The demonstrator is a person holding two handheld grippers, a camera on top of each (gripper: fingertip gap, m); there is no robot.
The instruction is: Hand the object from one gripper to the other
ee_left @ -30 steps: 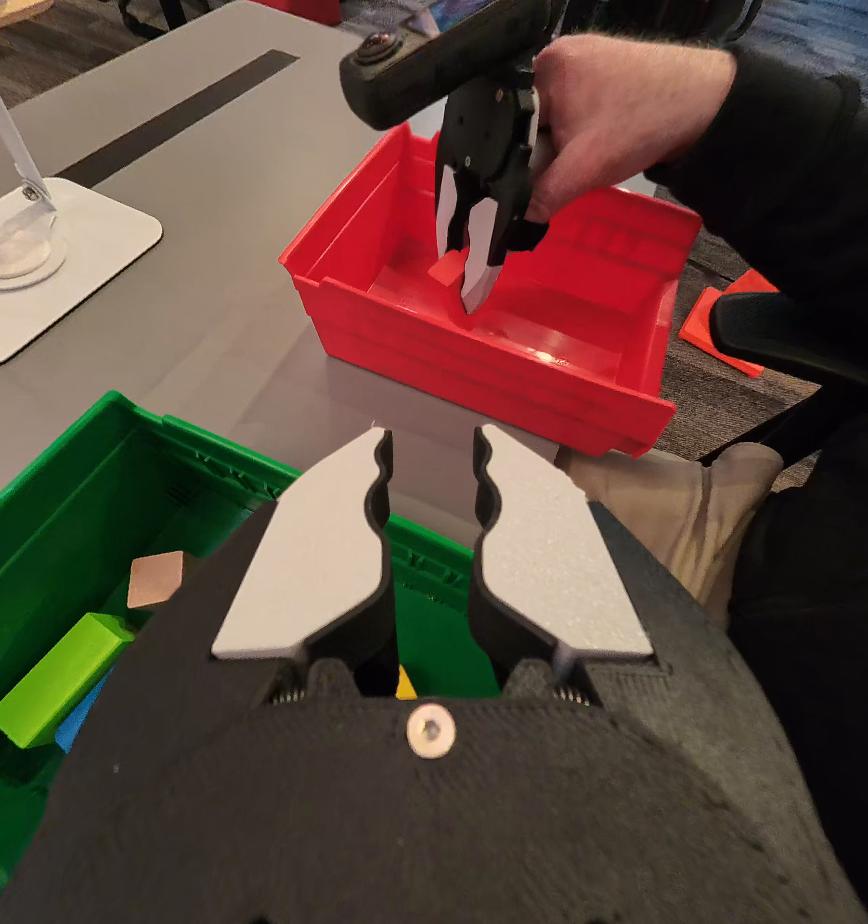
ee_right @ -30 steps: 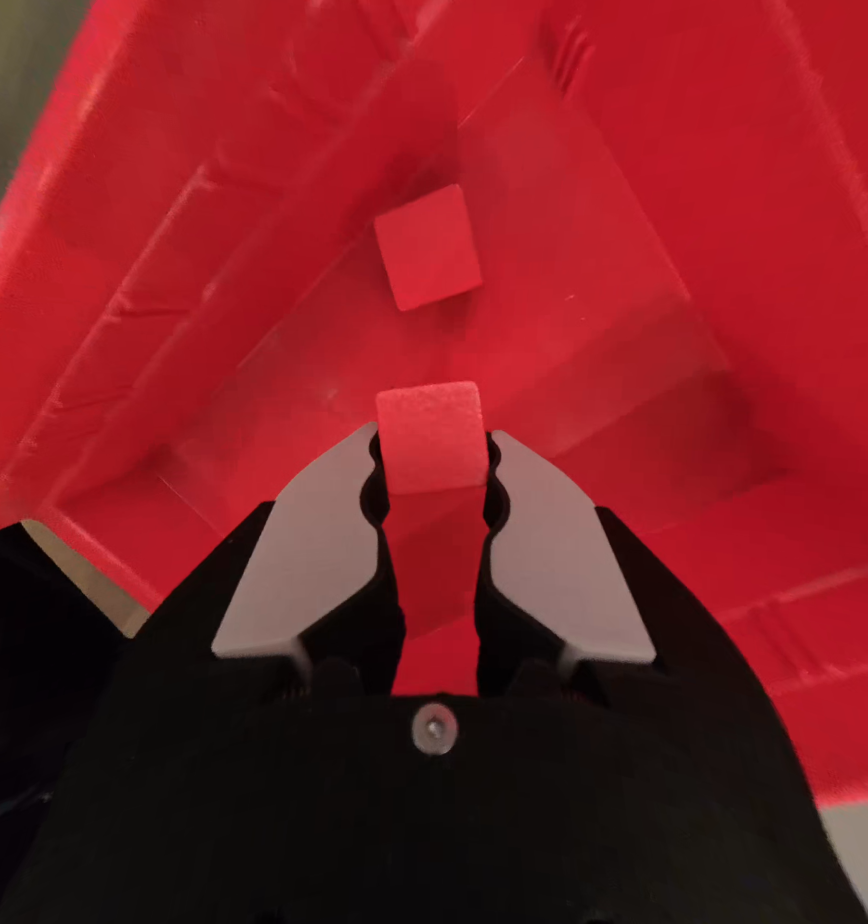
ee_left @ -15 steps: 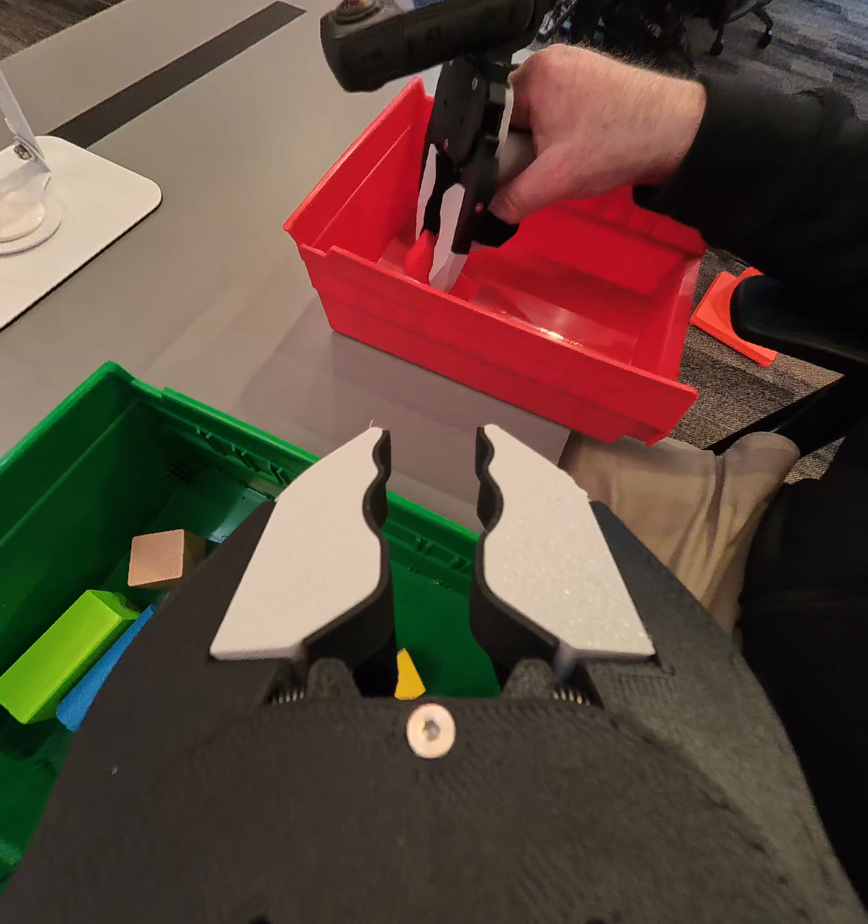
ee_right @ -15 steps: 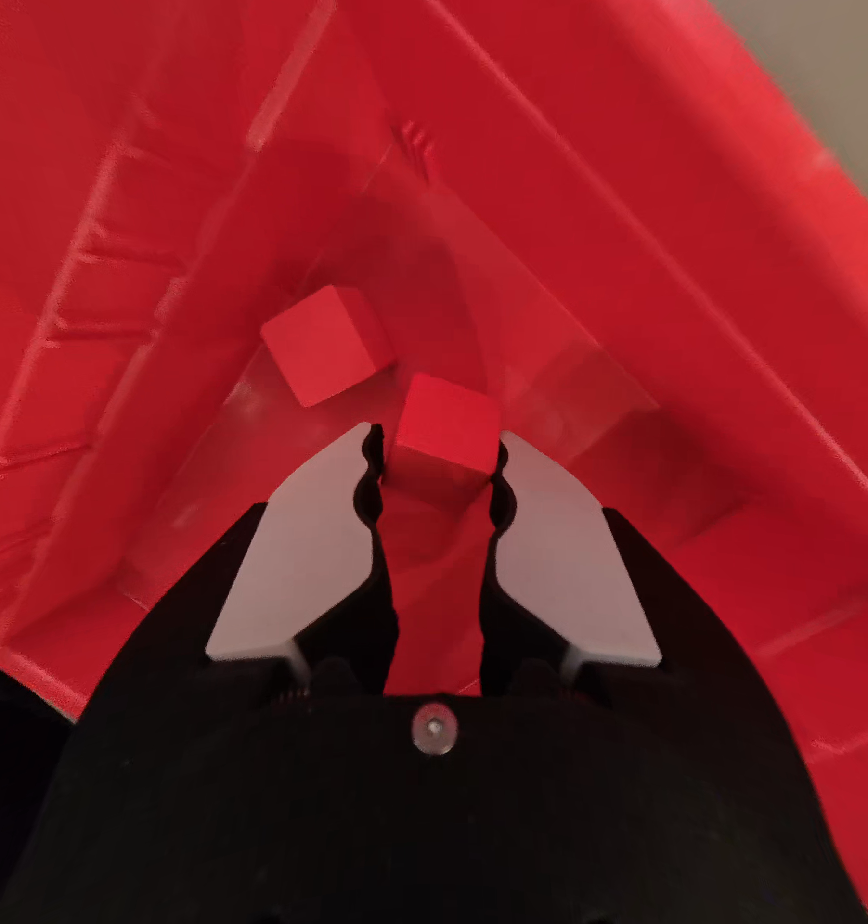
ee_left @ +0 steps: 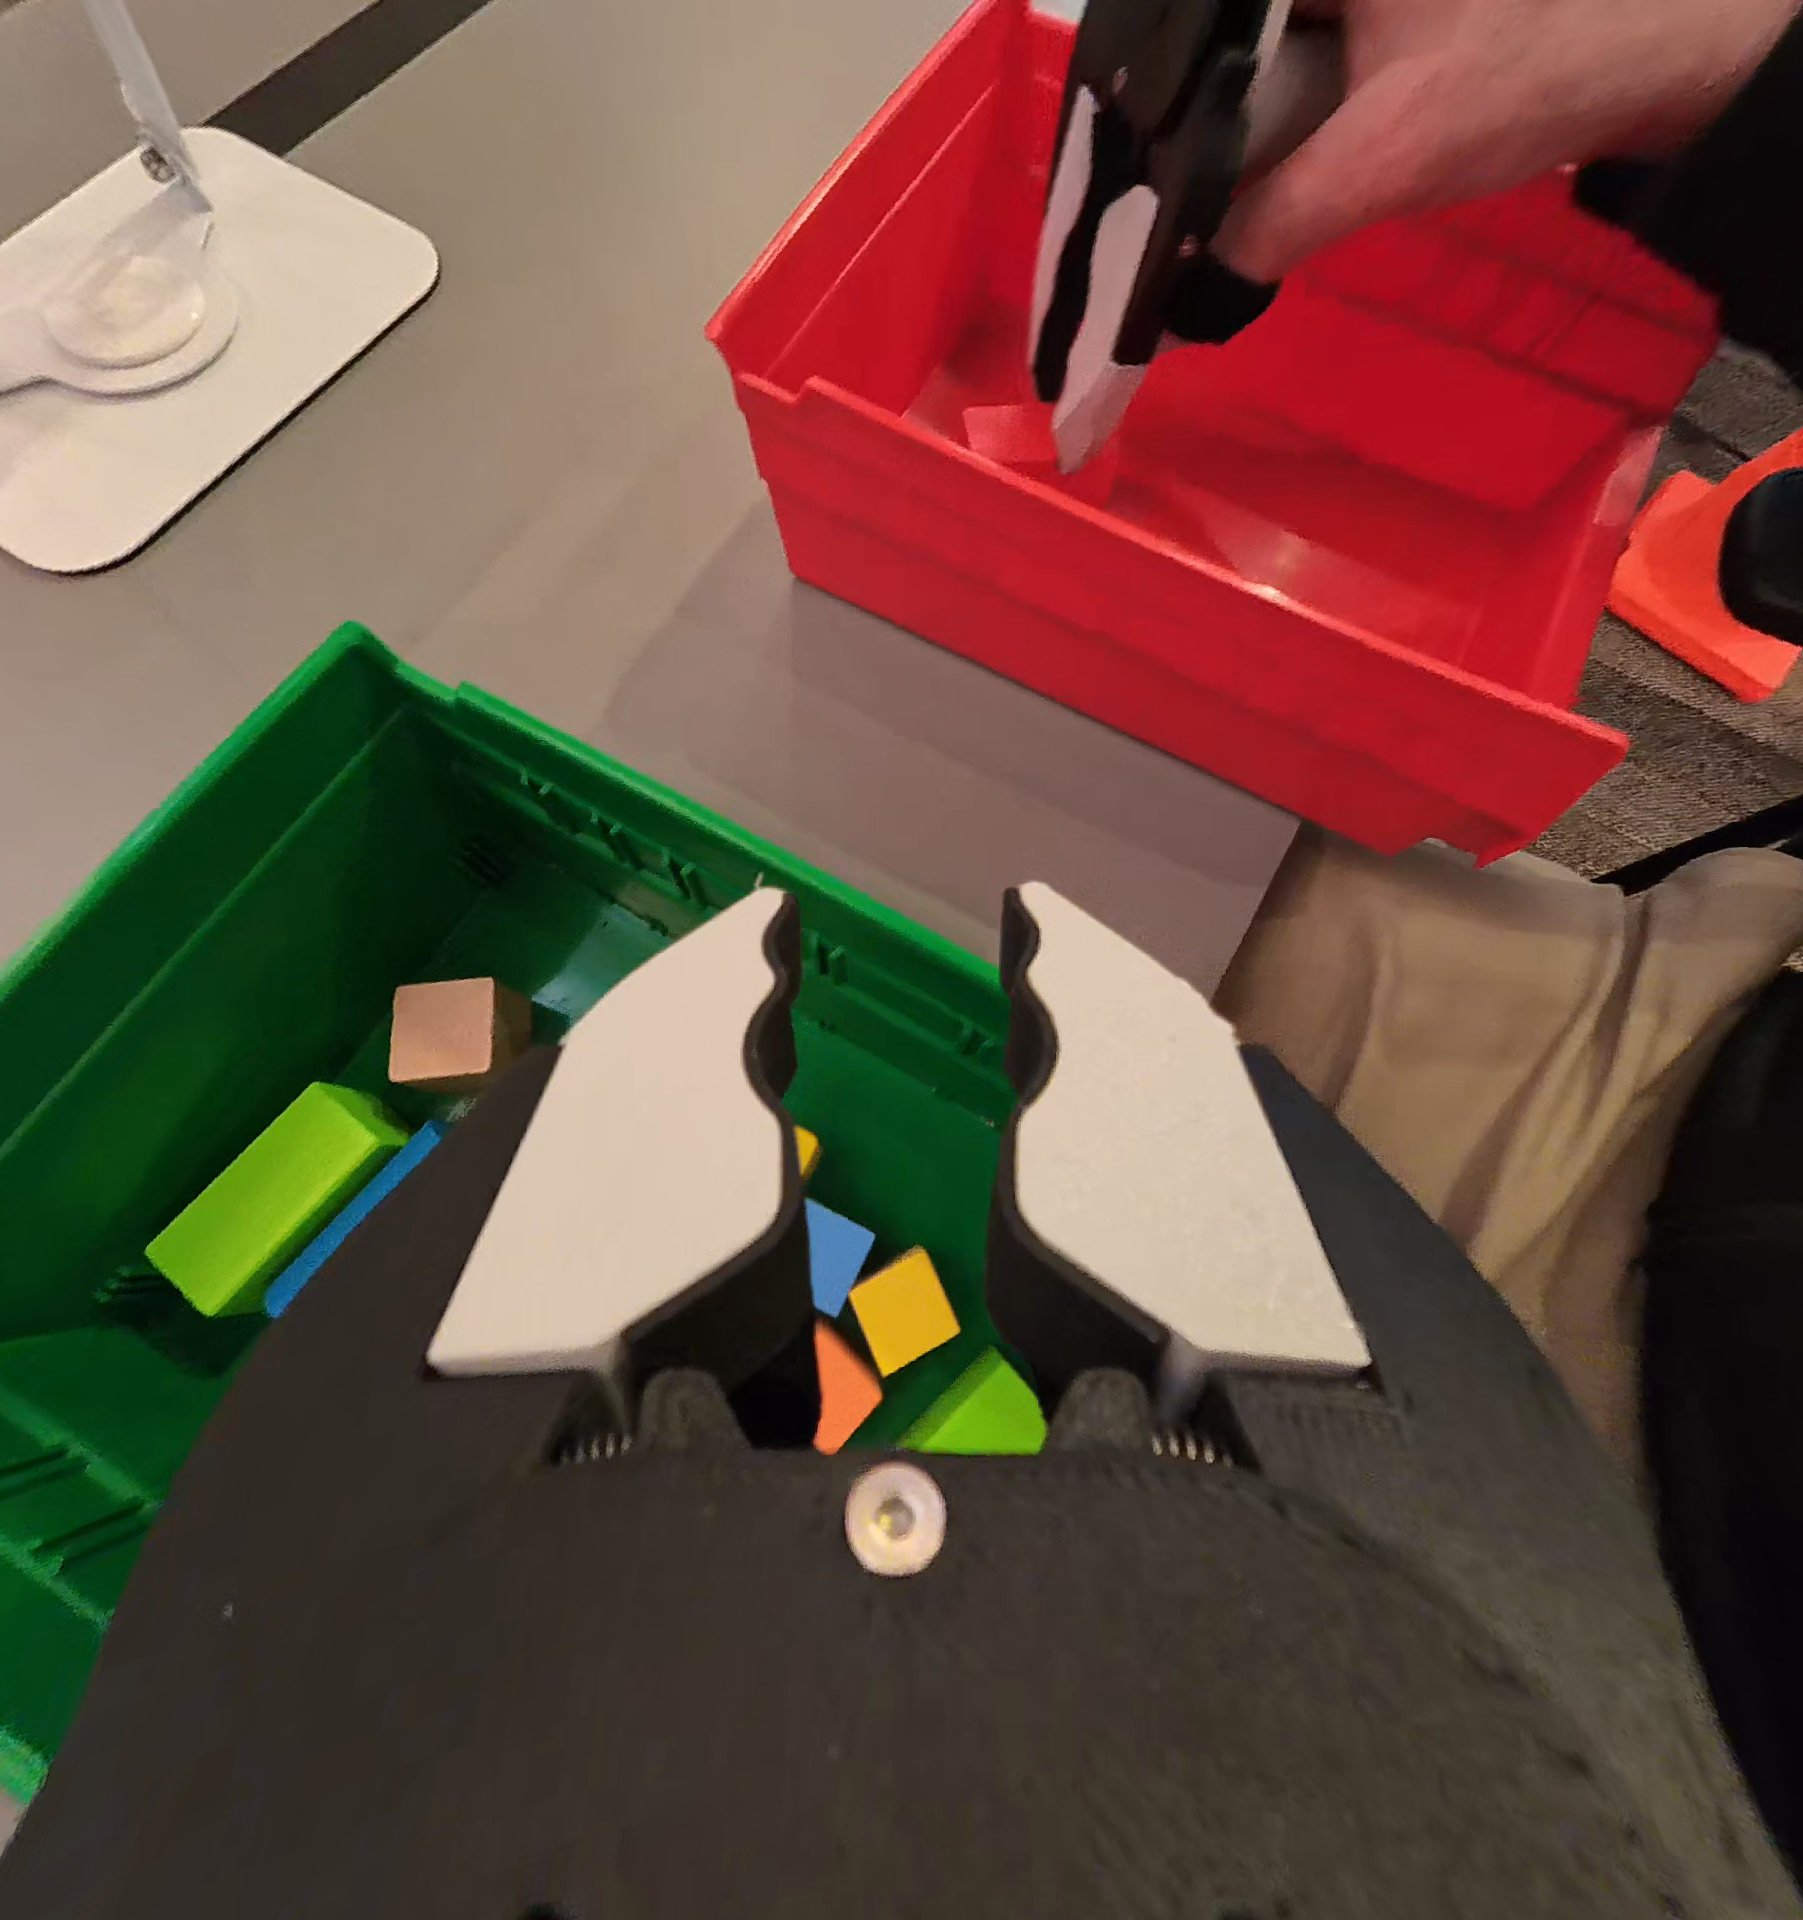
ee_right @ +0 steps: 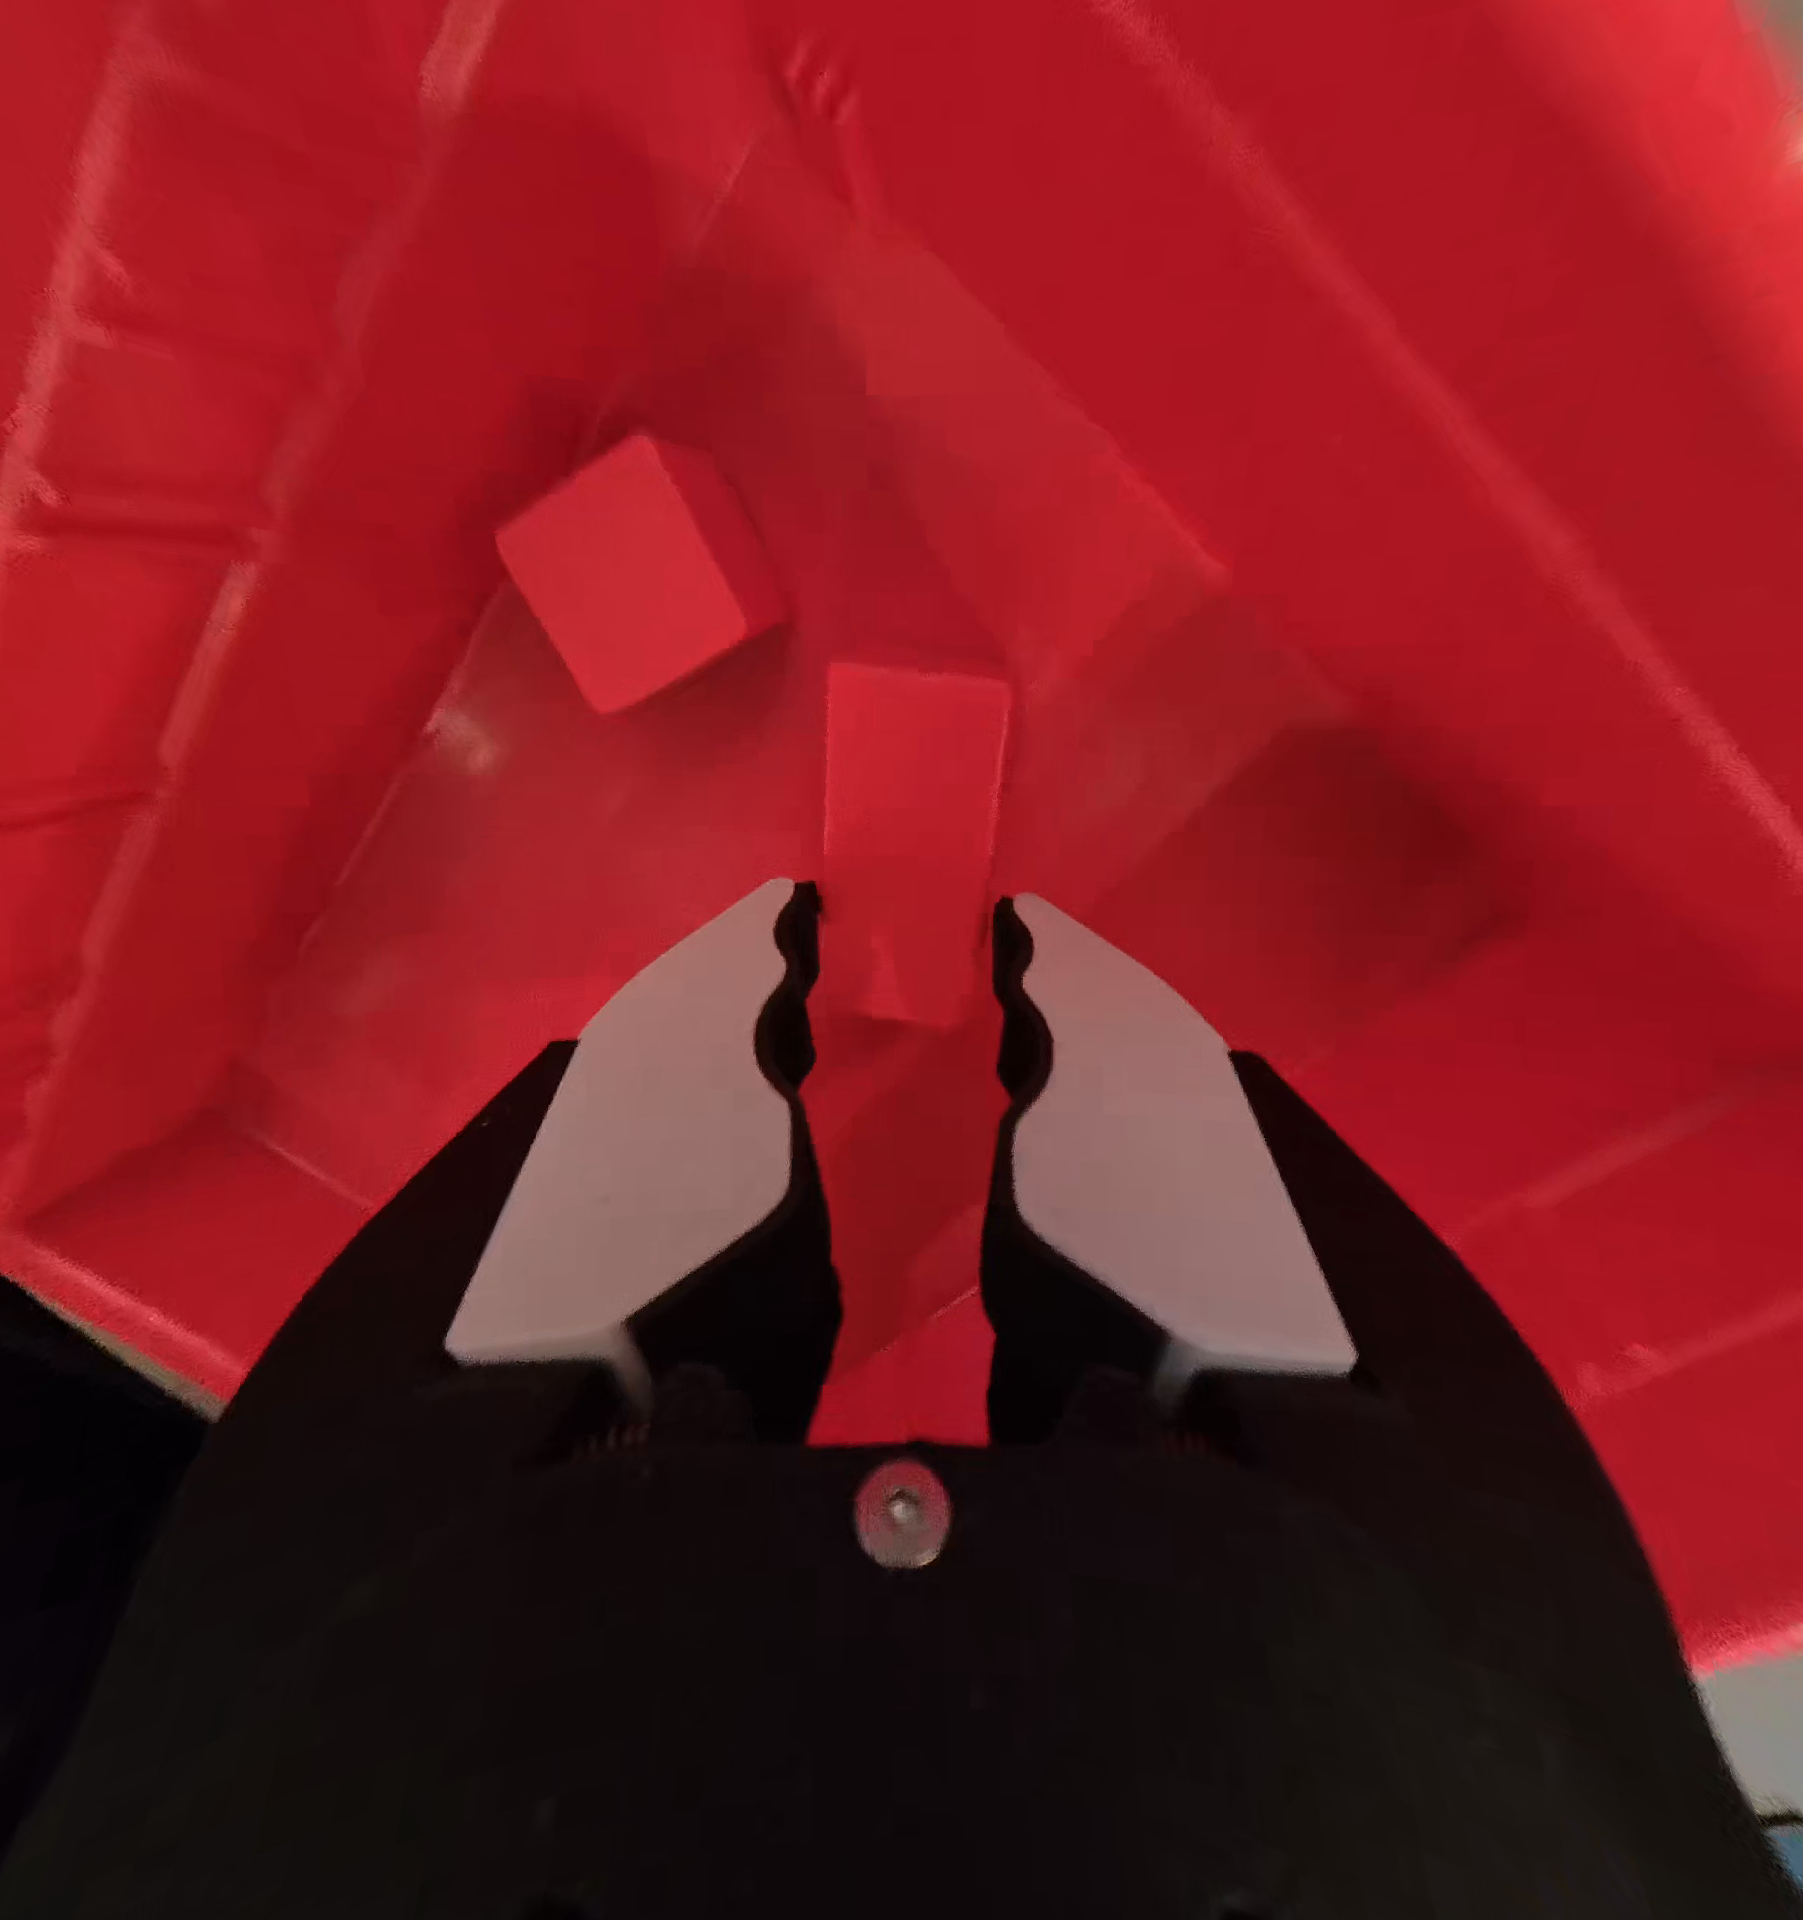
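Observation:
My right gripper (ee_right: 902, 899) is inside the red bin (ee_right: 1396, 520), pointing down at its floor. A small red block (ee_right: 912, 790) sits just beyond the fingertips, seen through their gap. The jaws stand slightly apart and do not press on it. A second red cube (ee_right: 632, 571) lies on the bin floor to the upper left. In the left wrist view the right gripper (ee_left: 1079, 416) is held by a hand (ee_left: 1479, 114) in the red bin (ee_left: 1188, 634), with the red block (ee_left: 1006, 428) at its tips. My left gripper (ee_left: 902, 914) is open and empty above the green bin (ee_left: 253, 831).
The green bin holds several coloured blocks, among them a lime bar (ee_left: 273, 1195), a tan cube (ee_left: 450, 1034) and a yellow cube (ee_left: 902, 1309). A white stand base (ee_left: 180, 343) sits on the grey table at the far left. The person's leg (ee_left: 1479, 1091) is at the right.
The right gripper went deeper into the red bin and the red block slipped out from between its tips. The left gripper moved back over the green bin.

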